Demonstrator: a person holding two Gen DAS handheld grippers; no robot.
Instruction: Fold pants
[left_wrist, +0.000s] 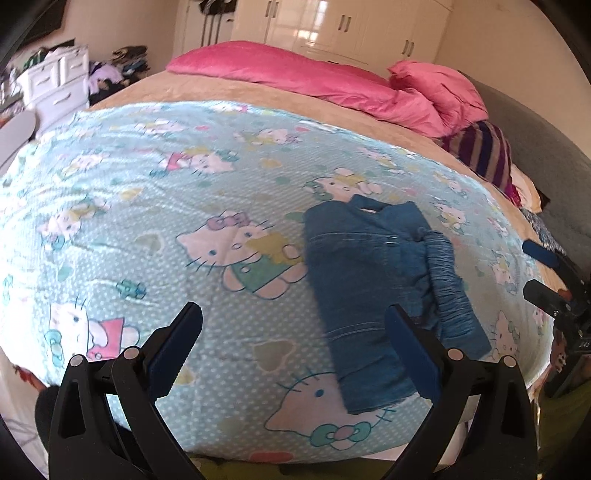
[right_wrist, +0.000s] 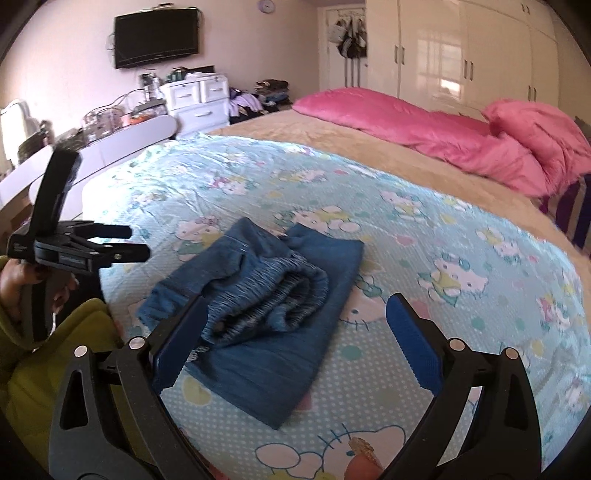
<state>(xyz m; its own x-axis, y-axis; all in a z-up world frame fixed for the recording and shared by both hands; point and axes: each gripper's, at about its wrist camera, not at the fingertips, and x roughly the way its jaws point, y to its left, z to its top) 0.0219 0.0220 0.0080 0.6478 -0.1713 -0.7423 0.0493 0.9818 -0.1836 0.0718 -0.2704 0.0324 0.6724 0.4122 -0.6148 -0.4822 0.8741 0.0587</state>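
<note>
Folded blue denim pants (left_wrist: 365, 280) lie on a light blue cartoon-cat blanket (left_wrist: 166, 206), with the gathered waistband on top at their right side. My left gripper (left_wrist: 293, 339) hovers open just in front of the pants' near end, nothing between its fingers. In the right wrist view the pants (right_wrist: 269, 295) sit as a compact bundle, waistband facing the camera. My right gripper (right_wrist: 295, 332) is open right above the near part of the bundle, and its left pad overlaps the waistband edge. The left gripper (right_wrist: 129, 243) shows at the left, the right gripper (left_wrist: 535, 271) at the far right.
The blanket (right_wrist: 424, 236) covers the near half of a tan bed (right_wrist: 369, 147). A pink duvet (right_wrist: 424, 125) and a striped cloth (left_wrist: 484, 151) lie at the far side. A hand and a yellow-green sleeve (right_wrist: 55, 350) are at the left. White drawers (right_wrist: 195, 96) stand beyond.
</note>
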